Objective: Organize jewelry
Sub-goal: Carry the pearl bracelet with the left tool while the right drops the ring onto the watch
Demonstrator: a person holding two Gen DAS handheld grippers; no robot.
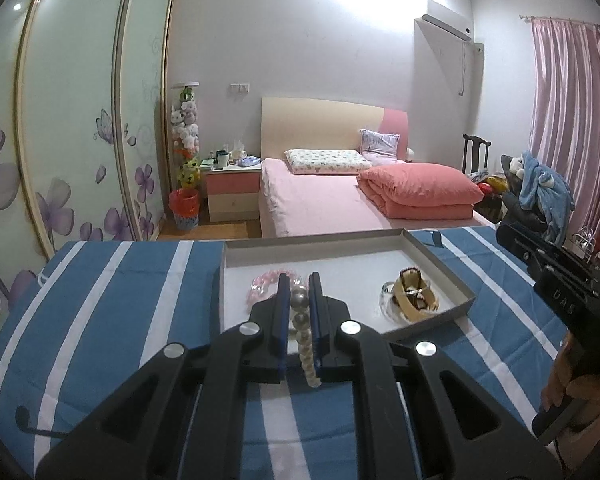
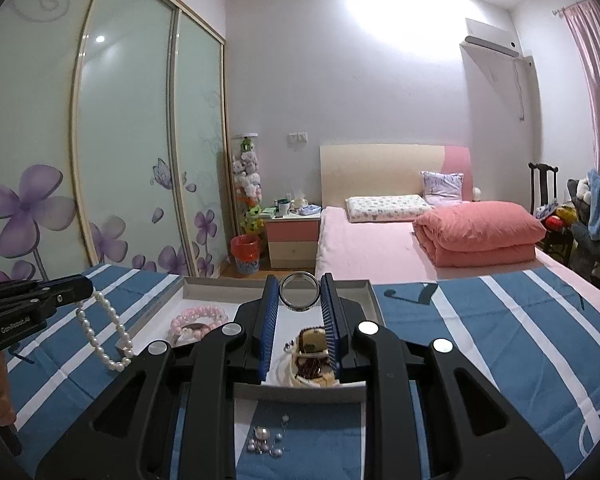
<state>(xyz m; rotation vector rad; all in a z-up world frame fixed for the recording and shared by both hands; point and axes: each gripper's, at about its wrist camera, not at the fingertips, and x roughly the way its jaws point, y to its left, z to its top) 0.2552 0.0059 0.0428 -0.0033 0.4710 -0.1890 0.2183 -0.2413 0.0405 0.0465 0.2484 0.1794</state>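
Grey cardboard tray on blue-and-white striped cloth, serving as jewelry holder; task judged roughly half done. Already in tray: pink bead bracelet, left side; mixed pile of tan/brown pieces w/ dark red beads, right side, exact makeup too tangled to tell. In transit, item 1: pearl necklace, pinched between blue pads of left gripper, jaws pressed nearly together on the strand; right wrist view shows the loop dangling above cloth, just left of tray, not yet inside. In transit, item 2: metal bangle, held upright across its width near tips of right gripper, jaws part-spread and bearing on its rim either side; sits over tray's far half, above the pile. Outstanding: small cluster of silver-and-pearl bits, poss. earrings or a brooch (too small to tell), lying on cloth outside tray's near edge, untouched. Est. remaining: set down necklace, set down bangle, fetch the cluster. Risk note: necklace is limp and could snag tray wall; tray has free space centre/rear for both.
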